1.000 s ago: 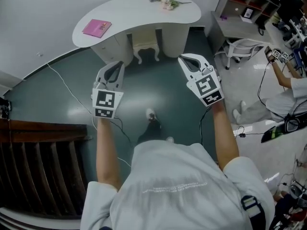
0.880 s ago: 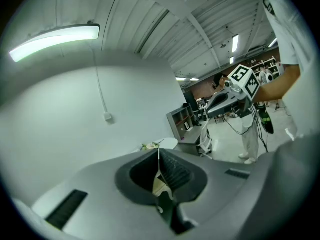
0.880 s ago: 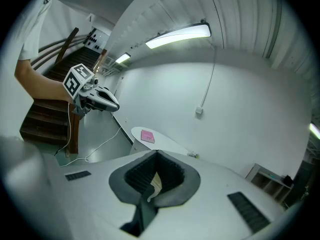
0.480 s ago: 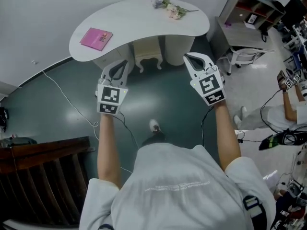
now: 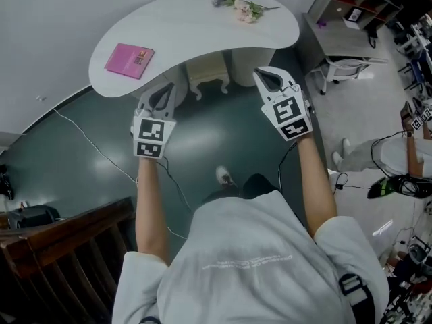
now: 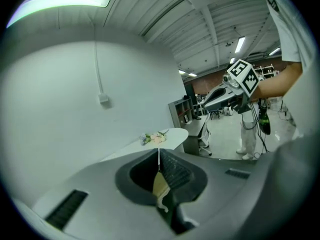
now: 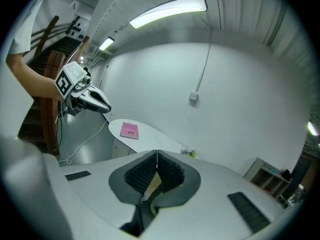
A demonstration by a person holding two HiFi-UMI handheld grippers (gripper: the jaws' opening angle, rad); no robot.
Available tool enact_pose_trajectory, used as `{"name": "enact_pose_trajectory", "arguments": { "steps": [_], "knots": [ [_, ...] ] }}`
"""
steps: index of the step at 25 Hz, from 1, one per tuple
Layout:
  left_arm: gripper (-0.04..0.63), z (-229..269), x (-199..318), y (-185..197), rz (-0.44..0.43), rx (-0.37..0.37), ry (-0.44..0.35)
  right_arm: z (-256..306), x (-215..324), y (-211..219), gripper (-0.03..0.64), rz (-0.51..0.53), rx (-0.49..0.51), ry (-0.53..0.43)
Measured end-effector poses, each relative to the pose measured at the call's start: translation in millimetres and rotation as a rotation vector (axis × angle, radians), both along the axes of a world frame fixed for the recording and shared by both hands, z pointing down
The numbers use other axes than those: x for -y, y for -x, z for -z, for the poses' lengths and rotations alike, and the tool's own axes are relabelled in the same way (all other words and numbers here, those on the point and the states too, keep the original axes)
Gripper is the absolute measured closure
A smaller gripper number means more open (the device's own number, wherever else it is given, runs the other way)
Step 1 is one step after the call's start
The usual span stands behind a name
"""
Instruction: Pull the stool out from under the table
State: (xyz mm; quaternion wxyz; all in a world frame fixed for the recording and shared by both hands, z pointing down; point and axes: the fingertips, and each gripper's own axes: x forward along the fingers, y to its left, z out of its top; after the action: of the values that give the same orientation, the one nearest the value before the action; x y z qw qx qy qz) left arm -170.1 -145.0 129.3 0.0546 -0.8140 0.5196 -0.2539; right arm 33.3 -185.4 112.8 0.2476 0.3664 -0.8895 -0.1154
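While they hover near the table (image 5: 196, 29), the left gripper (image 5: 164, 90) and right gripper (image 5: 265, 74) are clenched shut, empty.

One table (image 5: 196, 25); one stool (image 5: 206, 76); one pink book (image 5: 129, 60); one flower sprig (image 5: 239, 7).

White curved table (image 5: 196, 25), pink book (image 5: 129, 60), flowers (image 5: 237, 5) on top

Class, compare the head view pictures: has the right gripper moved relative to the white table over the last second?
Yes. The right gripper has moved forward, toward the white table; the gap between its tip and the table's front edge has shrunk.
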Motion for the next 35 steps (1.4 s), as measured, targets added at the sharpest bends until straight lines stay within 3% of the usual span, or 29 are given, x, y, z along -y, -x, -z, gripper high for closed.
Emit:
{"name": "enact_pose_trajectory", "arguments": {
  "steps": [11,17,22,25,29,35],
  "knots": [
    [0.578,-56.8,40.8,-0.8,0.015,-0.038,0.101,-45.9,37.0,-4.4,0.601,-0.007,-0.018,0.074],
    [0.578,-101.3,70.7,-2.3,0.056,-0.04,0.175,-89.1,66.3,3.7,0.6,0.055,-0.054,0.131],
    [0.577,-149.4,96.9,0.7,0.087,-0.055,0.207,-137.4,102.8,18.7,0.6,0.122,-0.059,0.126],
    [0.577,-186.0,118.0,3.4,0.11,-0.068,0.213,-174.7,125.1,28.2,0.521,0.156,-0.063,0.147],
    [0.577,-251.1,137.9,2.4,0.135,-0.102,0.234,-239.1,148.0,38.3,0.495,0.154,-0.049,0.19],
    [0.56,-346.8,160.4,12.4,0.148,-0.097,0.257,-346.3,169.6,47.9,0.438,0.157,-0.04,0.256]
  ]
}}
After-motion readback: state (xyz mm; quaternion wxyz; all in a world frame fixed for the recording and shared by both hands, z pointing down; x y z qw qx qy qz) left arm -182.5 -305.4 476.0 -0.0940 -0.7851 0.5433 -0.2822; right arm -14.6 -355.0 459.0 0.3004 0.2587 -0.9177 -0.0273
